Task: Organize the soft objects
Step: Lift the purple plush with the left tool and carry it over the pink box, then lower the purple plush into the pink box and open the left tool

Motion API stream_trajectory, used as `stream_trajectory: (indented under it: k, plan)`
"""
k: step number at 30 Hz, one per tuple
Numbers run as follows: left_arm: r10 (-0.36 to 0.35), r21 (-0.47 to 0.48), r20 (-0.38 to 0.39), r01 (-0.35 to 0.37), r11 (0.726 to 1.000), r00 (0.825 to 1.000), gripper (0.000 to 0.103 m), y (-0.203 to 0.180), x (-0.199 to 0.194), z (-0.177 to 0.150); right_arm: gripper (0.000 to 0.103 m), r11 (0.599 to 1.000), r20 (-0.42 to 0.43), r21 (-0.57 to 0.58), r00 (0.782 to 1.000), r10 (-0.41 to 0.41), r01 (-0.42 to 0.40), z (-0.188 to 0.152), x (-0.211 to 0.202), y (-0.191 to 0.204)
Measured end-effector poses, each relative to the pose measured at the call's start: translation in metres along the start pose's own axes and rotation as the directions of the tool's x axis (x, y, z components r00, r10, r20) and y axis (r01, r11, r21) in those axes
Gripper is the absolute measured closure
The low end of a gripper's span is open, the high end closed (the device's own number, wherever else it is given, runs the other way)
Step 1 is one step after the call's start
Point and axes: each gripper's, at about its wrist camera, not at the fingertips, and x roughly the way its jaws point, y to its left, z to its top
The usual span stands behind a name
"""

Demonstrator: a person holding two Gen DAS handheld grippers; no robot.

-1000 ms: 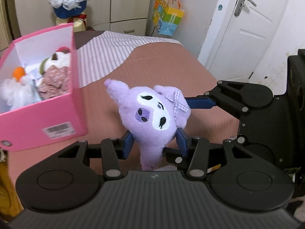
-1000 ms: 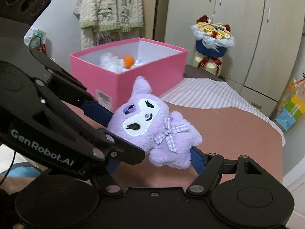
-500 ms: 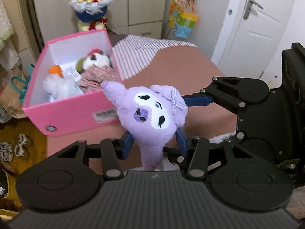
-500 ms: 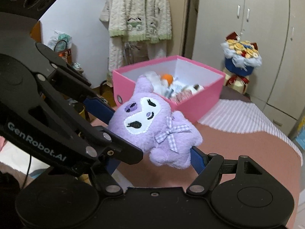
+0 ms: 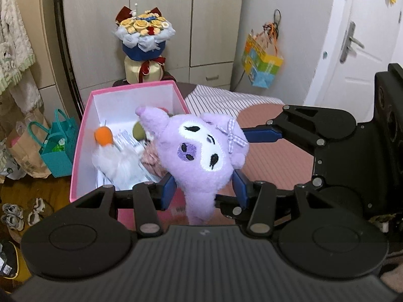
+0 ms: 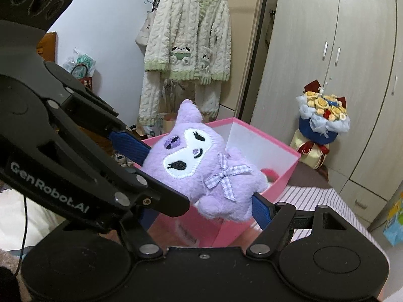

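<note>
A purple plush (image 5: 201,156) with a white face and a checked bow hangs in the air between both grippers. My left gripper (image 5: 204,183) is shut on its lower body, blue pads pressing on either side. My right gripper (image 6: 201,211) grips the plush across its wide body; one of its fingers (image 5: 262,134) touches the side by the bow, the other is hidden. The plush (image 6: 201,166) hangs over the near side of the open pink box (image 5: 83,136), which holds a white fluffy toy with an orange ball (image 5: 103,136) and other soft items.
The pink box (image 6: 289,171) stands on a bed with a brown and striped cover (image 5: 277,156). A flower bouquet (image 5: 143,37) and wardrobes stand behind. A teal bag (image 5: 58,153), paper bag and shoes lie on the floor at left. A fuzzy jacket (image 6: 189,37) hangs on the wall.
Both grippers have risen and travelled together toward the pink box, carrying the plush. The plush was over the bed beside the box; now it hangs over the box's opening.
</note>
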Motion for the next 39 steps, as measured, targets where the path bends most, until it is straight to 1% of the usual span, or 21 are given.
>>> stream_trajectory:
  k: [3,6,9,14,21,25,31,34,37,39]
  plan:
    - [0.0,-0.017,0.017,0.001,1.0,1.0,0.056,0.015,0.01,0.012,0.024,1.0,-0.001,-0.011,1.0,-0.005,0.005,0.013,0.016,-0.007]
    - [0.017,-0.056,0.045,-0.015,0.998,0.999,0.056,0.032,0.022,0.025,0.024,1.0,0.016,-0.004,1.0,0.004,-0.004,0.026,0.031,-0.019]
    - [0.024,-0.085,0.055,-0.019,0.996,0.998,0.056,0.048,0.037,0.036,0.024,0.999,0.018,0.015,0.999,0.028,-0.028,0.038,0.051,-0.035]
    - [0.037,-0.128,0.059,-0.029,0.991,0.998,0.056,0.071,0.062,0.049,0.024,0.997,0.013,0.029,0.997,0.075,-0.076,0.049,0.085,-0.06]
    - [0.025,-0.223,0.008,-0.022,0.975,1.0,0.056,0.108,0.104,0.06,0.024,0.99,-0.029,0.029,0.99,0.14,-0.139,0.057,0.132,-0.084]
    - [0.011,-0.281,-0.027,-0.018,0.959,1.0,0.056,0.126,0.125,0.057,0.024,0.983,-0.073,0.025,0.981,0.181,-0.179,0.061,0.157,-0.092]
    - [-0.008,-0.353,-0.07,-0.017,0.935,0.998,0.056,0.144,0.145,0.048,0.024,0.979,-0.144,-0.012,0.969,0.199,-0.203,0.062,0.184,-0.091]
    - [-0.007,-0.37,-0.085,-0.025,0.929,0.996,0.056,0.148,0.153,0.046,0.024,0.976,-0.176,-0.02,0.962,0.208,-0.215,0.062,0.192,-0.092]
    - [0.016,-0.357,-0.087,-0.046,0.933,0.996,0.056,0.147,0.155,0.047,0.024,0.974,-0.201,-0.019,0.955,0.219,-0.227,0.062,0.198,-0.093]
    - [0.008,-0.365,-0.094,-0.042,0.93,0.996,0.056,0.149,0.157,0.047,0.024,0.973,-0.21,-0.022,0.952,0.221,-0.23,0.06,0.201,-0.092]
